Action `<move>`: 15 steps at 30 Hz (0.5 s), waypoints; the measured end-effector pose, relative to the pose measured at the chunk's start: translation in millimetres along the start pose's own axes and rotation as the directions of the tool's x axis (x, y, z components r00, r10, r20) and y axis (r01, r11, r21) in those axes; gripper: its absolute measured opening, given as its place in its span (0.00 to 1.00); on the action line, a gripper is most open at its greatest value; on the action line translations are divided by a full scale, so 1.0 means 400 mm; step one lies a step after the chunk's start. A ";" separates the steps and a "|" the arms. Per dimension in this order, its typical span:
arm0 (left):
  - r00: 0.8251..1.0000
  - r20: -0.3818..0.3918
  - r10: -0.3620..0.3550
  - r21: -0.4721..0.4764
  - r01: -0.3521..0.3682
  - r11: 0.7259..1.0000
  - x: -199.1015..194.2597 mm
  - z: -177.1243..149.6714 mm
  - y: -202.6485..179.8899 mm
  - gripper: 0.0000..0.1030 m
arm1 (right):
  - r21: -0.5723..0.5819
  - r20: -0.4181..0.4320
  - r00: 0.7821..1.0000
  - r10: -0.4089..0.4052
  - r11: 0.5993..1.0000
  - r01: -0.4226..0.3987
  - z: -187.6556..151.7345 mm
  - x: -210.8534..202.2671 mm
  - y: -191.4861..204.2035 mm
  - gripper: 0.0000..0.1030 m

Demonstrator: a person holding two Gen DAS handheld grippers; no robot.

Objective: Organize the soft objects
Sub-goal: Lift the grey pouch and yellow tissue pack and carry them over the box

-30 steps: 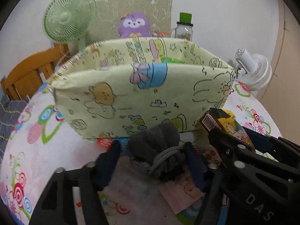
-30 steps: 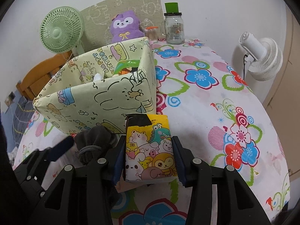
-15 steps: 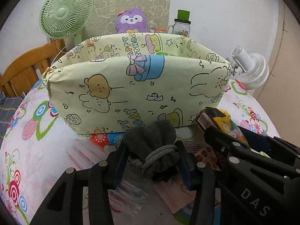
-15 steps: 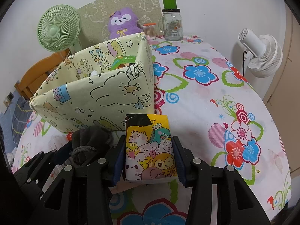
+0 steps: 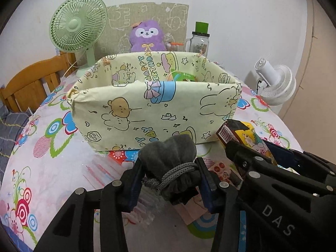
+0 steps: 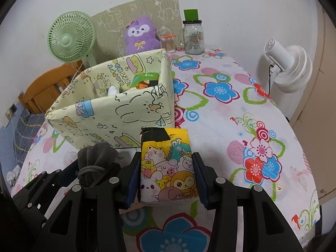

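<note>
Left wrist view: fingers (image 5: 169,180) pinching grey pouch (image 5: 170,157), yellow fabric box (image 5: 155,109) wall just ahead.

White wall (image 5: 241,10); wooden chair (image 5: 31,79) left; floral-clothed table (image 6: 231,109); beige door (image 6: 327,84) right.

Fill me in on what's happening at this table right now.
A person is tidying soft things with two handheld grippers. The left gripper has just been closing and now pinches a grey drawstring pouch. The right gripper holds a yellow cartoon-animal packet upright. Both are in front of the yellow cartoon-print box on the flowered tablecloth; the box already holds a few items. Neither item is in the box yet.
</note>
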State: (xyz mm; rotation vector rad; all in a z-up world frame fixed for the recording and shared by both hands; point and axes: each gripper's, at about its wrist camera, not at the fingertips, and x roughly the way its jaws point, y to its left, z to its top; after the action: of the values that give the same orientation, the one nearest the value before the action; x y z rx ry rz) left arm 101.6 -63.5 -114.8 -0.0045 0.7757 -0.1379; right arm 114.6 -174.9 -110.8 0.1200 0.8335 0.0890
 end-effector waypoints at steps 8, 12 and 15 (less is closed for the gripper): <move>0.999 0.035 0.001 0.005 -0.001 1.000 -0.049 0.001 0.000 0.47 | -0.016 0.033 0.999 0.002 1.000 -0.001 0.000 -0.042 0.017 0.49; 0.999 0.054 0.003 0.003 -0.003 1.000 -0.072 0.003 0.002 0.47 | -0.024 0.052 0.999 0.004 1.000 -0.002 0.001 -0.065 0.029 0.49; 0.998 0.068 0.006 0.004 -0.006 1.000 -0.091 0.004 0.001 0.47 | -0.037 0.067 0.998 0.007 0.999 -0.004 -0.001 -0.084 0.041 0.49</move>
State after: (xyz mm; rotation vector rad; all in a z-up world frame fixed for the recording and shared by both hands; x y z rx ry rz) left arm 77.1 -58.6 -88.5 -0.0027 0.7071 -0.1334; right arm 91.3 -162.8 -84.0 0.0901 0.7641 0.1052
